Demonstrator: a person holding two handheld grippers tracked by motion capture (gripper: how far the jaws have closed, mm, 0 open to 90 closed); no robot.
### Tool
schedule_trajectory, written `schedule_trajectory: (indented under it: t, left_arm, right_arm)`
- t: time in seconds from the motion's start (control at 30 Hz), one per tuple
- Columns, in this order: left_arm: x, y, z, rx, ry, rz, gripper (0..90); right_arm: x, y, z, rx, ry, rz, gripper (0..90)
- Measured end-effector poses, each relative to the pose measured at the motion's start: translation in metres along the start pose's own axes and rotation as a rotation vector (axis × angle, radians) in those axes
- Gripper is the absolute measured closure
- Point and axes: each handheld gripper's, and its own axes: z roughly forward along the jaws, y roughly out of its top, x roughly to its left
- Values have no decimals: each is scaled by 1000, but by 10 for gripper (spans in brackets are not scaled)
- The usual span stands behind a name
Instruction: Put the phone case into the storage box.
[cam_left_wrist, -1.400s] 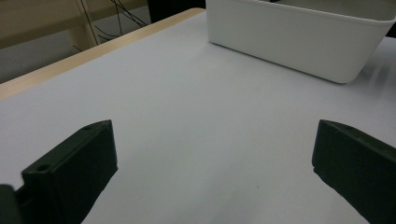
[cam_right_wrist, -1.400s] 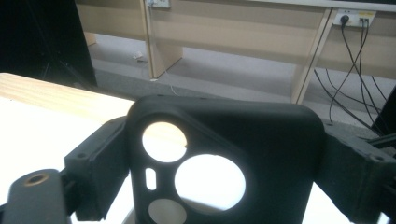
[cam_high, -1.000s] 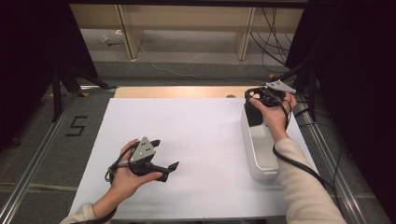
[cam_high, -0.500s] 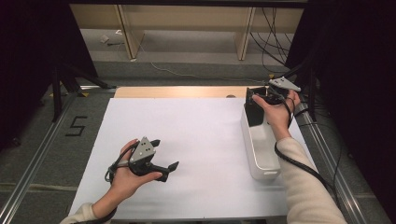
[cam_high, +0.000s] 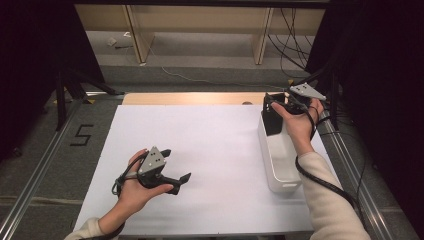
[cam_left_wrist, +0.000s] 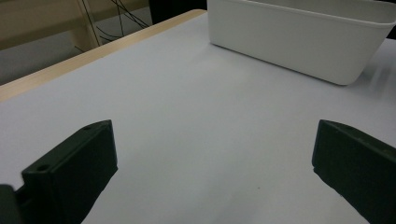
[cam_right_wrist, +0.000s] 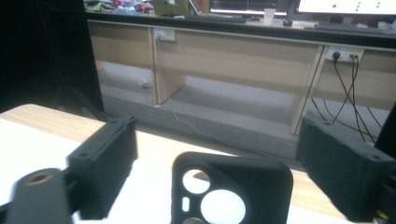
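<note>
Right gripper over far end of white bin, jaws spread but just closing in, black phone case upright between them, pads not yet touching. Possible off-centre pinch on thin, flexible rim: twist, slip, drop back into bin. Left gripper spread, idle.

At the right of the high view your bin looks like smooth, slightly glossy white plastic; the phone case standing in it is matt black and rubbery. The table cover is matt white, edged by bare pale wood
</note>
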Motion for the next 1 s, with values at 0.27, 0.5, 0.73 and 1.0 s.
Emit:
schedule_trajectory:
  t: [0.27,0.5,0.73,1.0]
  left_arm:
    - [0,0,0,1,0,1,0]
    - [0,0,0,3,1,1,0]
    - [0,0,0,2,2,-2,0]
    - [0,0,0,4,1,-3,0]
  right_arm:
    - [16,1,-10,-8,62,-14,174]
    - [34,-3,-19,4,136,-31,174]
    - [53,-8,-29,28,217,-44,170]
    - [68,-17,-39,52,282,-48,168]
